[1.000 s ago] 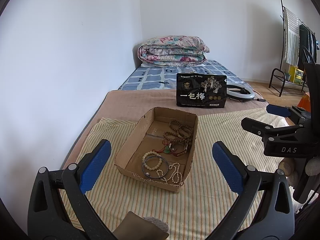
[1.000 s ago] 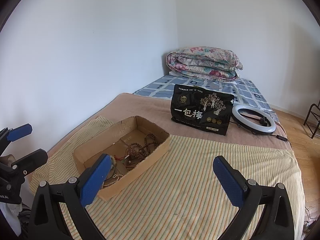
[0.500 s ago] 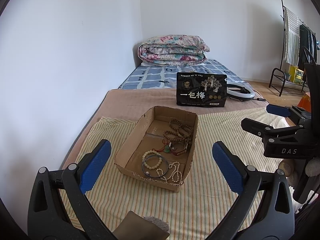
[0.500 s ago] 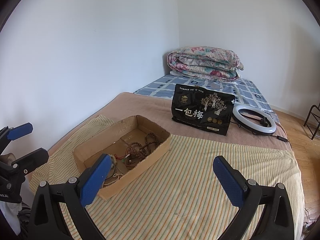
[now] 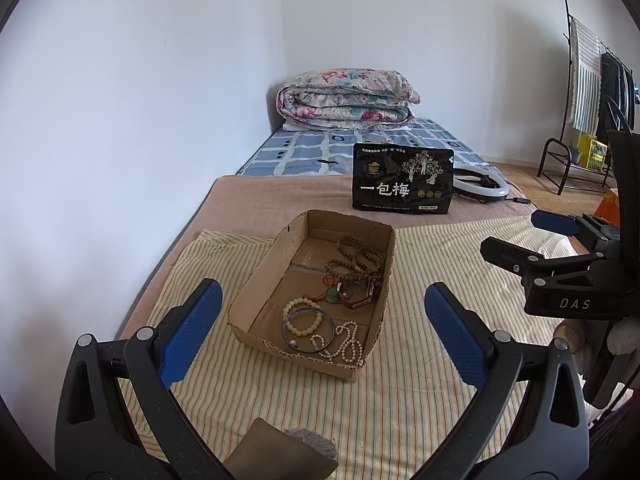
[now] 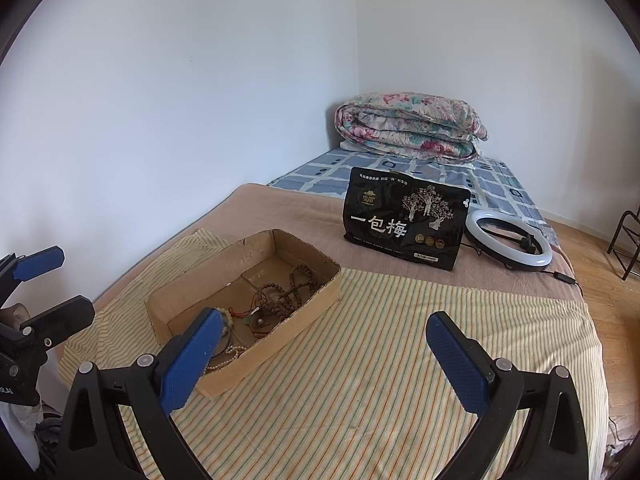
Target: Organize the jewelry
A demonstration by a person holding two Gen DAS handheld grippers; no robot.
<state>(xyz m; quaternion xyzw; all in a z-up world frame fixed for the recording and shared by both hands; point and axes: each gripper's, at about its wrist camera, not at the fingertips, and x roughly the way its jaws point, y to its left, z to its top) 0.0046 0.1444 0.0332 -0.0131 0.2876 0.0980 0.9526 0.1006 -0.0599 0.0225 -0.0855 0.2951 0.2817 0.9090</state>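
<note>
An open cardboard box [image 5: 256,280] sits on a striped cloth [image 5: 420,360] on the bed. It holds brown bead strands [image 5: 356,260], a pale bead bracelet [image 5: 302,316], a dark bangle [image 5: 308,330], a white bead string [image 5: 344,346] and a green pendant [image 5: 332,296]. My left gripper [image 5: 320,332] is open and empty, hovering just before the box. My right gripper [image 6: 324,360] is open and empty, right of the box [image 6: 320,292]; it also shows in the left wrist view [image 5: 532,236].
A black snack bag [image 5: 402,180] stands behind the box, with a ring light [image 6: 508,246] beside it. A folded floral quilt [image 5: 344,98] lies at the bed's far end by the wall. A clothes rack [image 5: 588,80] stands at right.
Both views have shifted very slightly; the scene sits a touch higher and closer. Both grippers stay open and nothing in the box has moved.
</note>
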